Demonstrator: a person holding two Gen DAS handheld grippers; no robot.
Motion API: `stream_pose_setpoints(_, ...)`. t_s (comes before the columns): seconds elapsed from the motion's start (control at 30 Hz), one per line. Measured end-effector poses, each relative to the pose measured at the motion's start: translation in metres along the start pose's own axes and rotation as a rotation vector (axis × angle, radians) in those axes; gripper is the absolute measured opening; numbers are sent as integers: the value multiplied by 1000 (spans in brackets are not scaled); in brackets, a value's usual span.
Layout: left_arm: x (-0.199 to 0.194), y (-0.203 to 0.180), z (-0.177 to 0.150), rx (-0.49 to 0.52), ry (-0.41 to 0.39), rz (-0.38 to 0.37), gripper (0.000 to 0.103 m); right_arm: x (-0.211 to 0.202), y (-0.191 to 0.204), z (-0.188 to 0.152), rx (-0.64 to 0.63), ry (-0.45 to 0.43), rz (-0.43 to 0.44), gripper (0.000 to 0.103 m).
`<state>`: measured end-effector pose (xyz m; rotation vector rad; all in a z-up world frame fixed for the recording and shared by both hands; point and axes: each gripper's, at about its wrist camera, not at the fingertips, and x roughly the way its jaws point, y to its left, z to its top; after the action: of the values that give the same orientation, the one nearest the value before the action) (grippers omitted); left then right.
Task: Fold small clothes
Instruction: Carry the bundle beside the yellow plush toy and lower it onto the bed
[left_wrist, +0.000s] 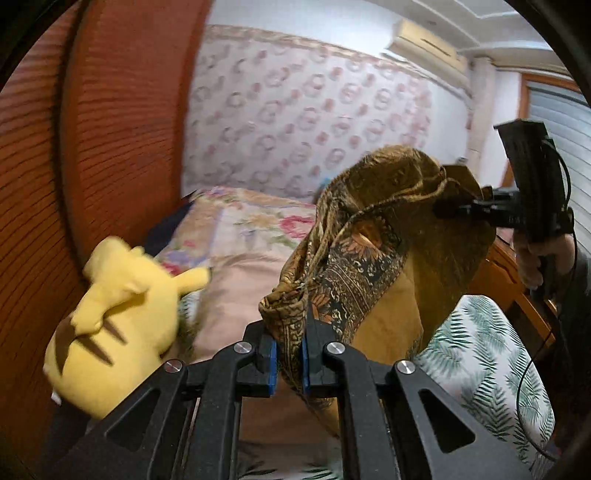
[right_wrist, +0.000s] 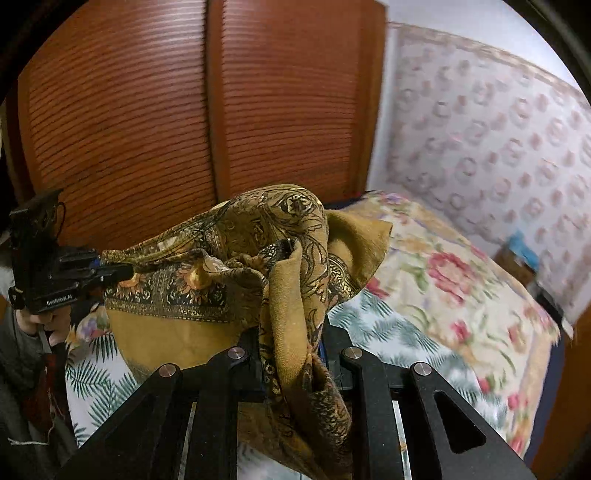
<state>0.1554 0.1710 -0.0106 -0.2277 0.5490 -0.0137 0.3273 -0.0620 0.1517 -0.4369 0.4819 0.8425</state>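
Left tool (left_wrist: 289, 358) | clamps scarf (left_wrist: 373, 236) | right tool (right_wrist: 291, 363) pads hidden (cloth-draped)

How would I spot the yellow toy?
Find the tall reddish-brown slatted wardrobe doors. Below them, at the bed's edge beside the pink pillow, lies the soft yellow plush toy. It alone is plain yellow, with brown stripes.

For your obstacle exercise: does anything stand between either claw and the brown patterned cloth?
No. The left claw and the right claw are each shut on the cloth, which hangs between them above the bed. The yellow plush toy sits off to the side.
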Motion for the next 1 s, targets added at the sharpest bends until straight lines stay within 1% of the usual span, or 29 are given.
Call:
stream_pose_setpoints(0.13, 6, 22, -18, -31, 40, 61, 10, 53, 4, 31, -66, 53, 42, 19)
stream_pose_setpoints(0.23, 8, 32, -30, -42, 65, 99, 10, 89, 5, 46, -98, 88, 63, 19)
stream_pose_setpoints(0.3, 10, 36, -38, -54, 82, 113, 10, 101, 12, 51, -113, 108, 73, 19)
stream_pose_setpoints(0.4, 12, 41, -47, -45, 100, 140, 10, 127, 9, 59, -124, 127, 84, 20)
stream_pose_setpoints(0.53, 14, 47, -53, -56, 119, 159, 10, 159, 19, 84, -153, 142, 90, 23)
stream_pose_setpoints(0.6, 14, 46, -56, -51, 127, 170, 10, 165, 25, 85, -138, 137, 99, 31)
stream_pose_setpoints(0.63, 14, 46, -59, -49, 132, 175, 10, 170, 25, 88, -125, 128, 90, 40)
stream_pose_setpoints(0.67, 15, 46, -59, -50, 136, 178, 10, 167, 22, 89, -107, 115, 76, 50)
stream_pose_setpoints(0.7, 16, 47, -61, -52, 141, 180, 10, 163, 22, 85, -88, 104, 62, 57)
stream_pose_setpoints(0.73, 17, 47, -62, -53, 144, 182, 10, 162, 18, 86, -61, 83, 48, 67)
stream_pose_setpoints(0.77, 17, 48, -62, -52, 146, 185, 10, 162, 18, 83, -47, 64, 40, 71)
stream_pose_setpoints(0.83, 16, 49, -63, -56, 148, 188, 10, 156, 14, 75, -27, 28, 20, 71)
stream_pose_setpoints(0.9, 16, 51, -65, -62, 150, 188, 10, 154, 15, 61, -14, 23, 13, 71)
stream_pose_setpoints(1.0, 18, 52, -67, -65, 159, 191, 10, 161, 18, 34, 1, 38, 33, 71)
